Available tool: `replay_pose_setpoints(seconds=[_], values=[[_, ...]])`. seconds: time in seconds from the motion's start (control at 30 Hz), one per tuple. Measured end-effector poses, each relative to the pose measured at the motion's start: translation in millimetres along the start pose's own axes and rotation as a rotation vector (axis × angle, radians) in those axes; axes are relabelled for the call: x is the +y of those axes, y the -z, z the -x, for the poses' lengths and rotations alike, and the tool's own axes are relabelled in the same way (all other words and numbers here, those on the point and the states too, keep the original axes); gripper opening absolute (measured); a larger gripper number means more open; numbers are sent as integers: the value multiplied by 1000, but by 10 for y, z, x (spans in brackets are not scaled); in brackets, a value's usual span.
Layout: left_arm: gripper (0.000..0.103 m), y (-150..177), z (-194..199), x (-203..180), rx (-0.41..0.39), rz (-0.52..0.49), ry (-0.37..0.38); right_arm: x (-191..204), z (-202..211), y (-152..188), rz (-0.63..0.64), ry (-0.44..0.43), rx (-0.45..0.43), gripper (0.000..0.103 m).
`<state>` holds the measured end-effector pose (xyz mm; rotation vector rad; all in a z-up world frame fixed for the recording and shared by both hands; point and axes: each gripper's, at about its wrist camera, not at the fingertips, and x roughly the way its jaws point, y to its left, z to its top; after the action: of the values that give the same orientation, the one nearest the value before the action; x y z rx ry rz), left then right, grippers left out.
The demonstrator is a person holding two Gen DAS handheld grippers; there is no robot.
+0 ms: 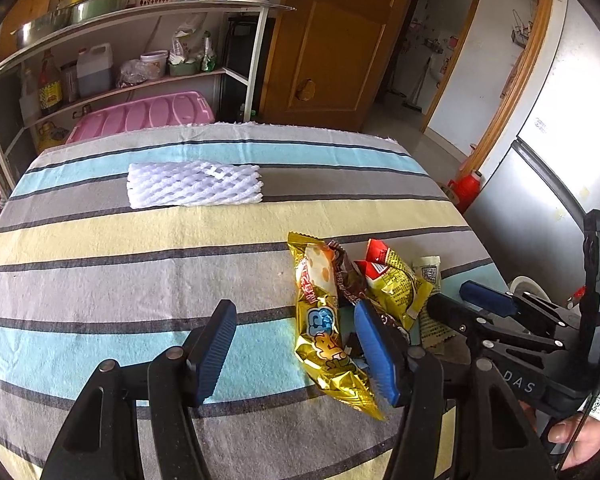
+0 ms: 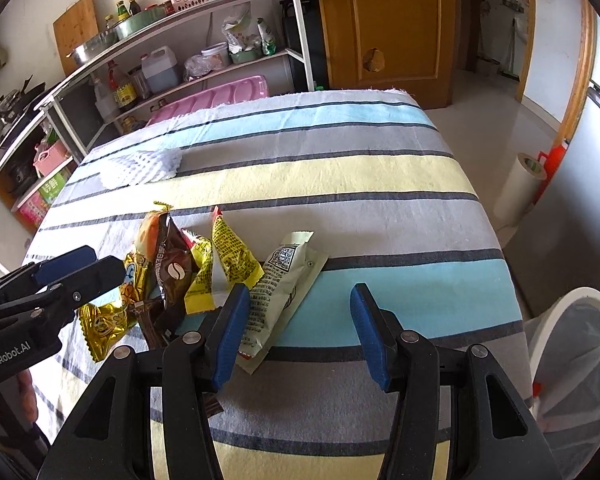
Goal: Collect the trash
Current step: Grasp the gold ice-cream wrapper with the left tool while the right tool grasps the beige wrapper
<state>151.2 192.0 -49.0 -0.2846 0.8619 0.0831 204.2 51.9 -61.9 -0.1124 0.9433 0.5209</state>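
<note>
A pile of snack wrappers lies on the striped tablecloth [image 1: 140,280]: a gold one [image 1: 324,320], a brown coffee one [image 2: 176,272], a yellow-and-red one [image 2: 232,256] and a pale green one [image 2: 280,288]. Farther back lies a white foam fruit net [image 1: 194,184]. My left gripper [image 1: 296,350] hangs open just over the cloth, and the gold wrapper lies by its right finger. My right gripper [image 2: 300,334] is open too, with the pale green wrapper's near end beside its left finger. Neither gripper's pads press on anything. Each gripper shows in the other's view: the left gripper [image 2: 100,264] and the right gripper [image 1: 456,300].
A white-rimmed bin [image 2: 572,360] with a clear bag stands off the table's right edge. Beyond it are a paper roll [image 2: 520,188], a red flask [image 2: 554,160] and a fridge [image 1: 560,152]. A stocked shelf [image 1: 120,60] and a wooden door [image 1: 332,40] are behind the table.
</note>
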Motion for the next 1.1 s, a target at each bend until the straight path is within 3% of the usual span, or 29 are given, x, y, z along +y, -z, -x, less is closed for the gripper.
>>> replay_pose_setpoints(seconds=[0.27, 0.5, 0.63, 0.9, 1.0, 1.1], values=[[61, -15, -225, -26, 47, -27, -48, -19, 34, 14, 31, 66, -22, 53], [61, -24, -267, -31, 33, -51, -73, -52, 37, 27, 9, 82, -35, 53], [61, -23, -274, -34, 30, -50, -79, -9, -1, 47, 22, 59, -30, 42], [60, 18, -269, -52, 18, -67, -108, -10, -18, 53, 18, 32, -34, 34], [54, 33, -255, -49, 11, -65, -120, -12, -15, 58, 17, 21, -36, 25], [45, 33, -236, -23, 8, -58, -127, -14, -13, 59, 15, 19, -38, 24]])
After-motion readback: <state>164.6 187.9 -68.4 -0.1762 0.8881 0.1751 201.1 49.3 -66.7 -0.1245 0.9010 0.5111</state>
